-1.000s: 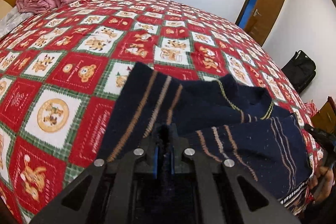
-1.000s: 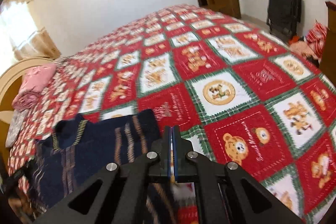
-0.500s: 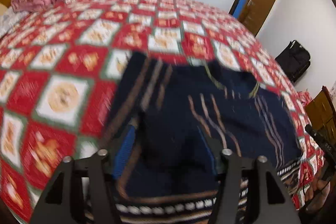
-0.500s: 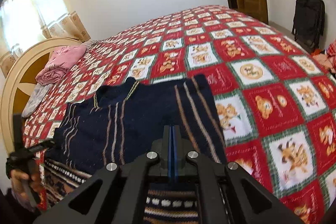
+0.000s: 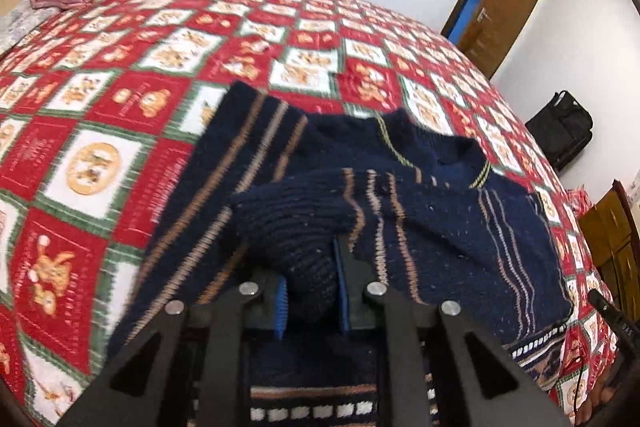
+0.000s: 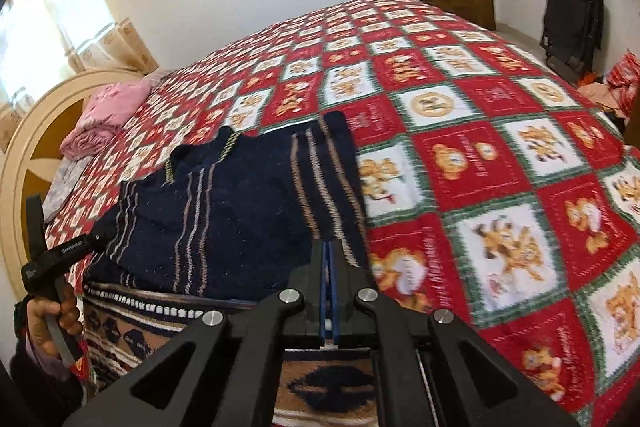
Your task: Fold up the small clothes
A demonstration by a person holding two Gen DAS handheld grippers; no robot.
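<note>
Navy striped sweater [image 5: 420, 227] lies spread on the red teddy-bear quilt [image 5: 100, 155] at the bed's near edge, its patterned hem toward you. Your left gripper [image 5: 310, 291] has just been closing, and its blue pads now pinch the ribbed cuff of a sleeve [image 5: 296, 227] folded across the chest. Lift the cuff only slightly and lay the sleeve flat and square over the body before letting go, so no bulge forms under later folds. Your right gripper [image 6: 329, 291] is pressed together with nothing between its fingers, hovering over the sweater's lower right side; it looks free to steady the fabric. The hem corners fall under both grippers, and motion blur smears the quilt's edge squares.
</note>
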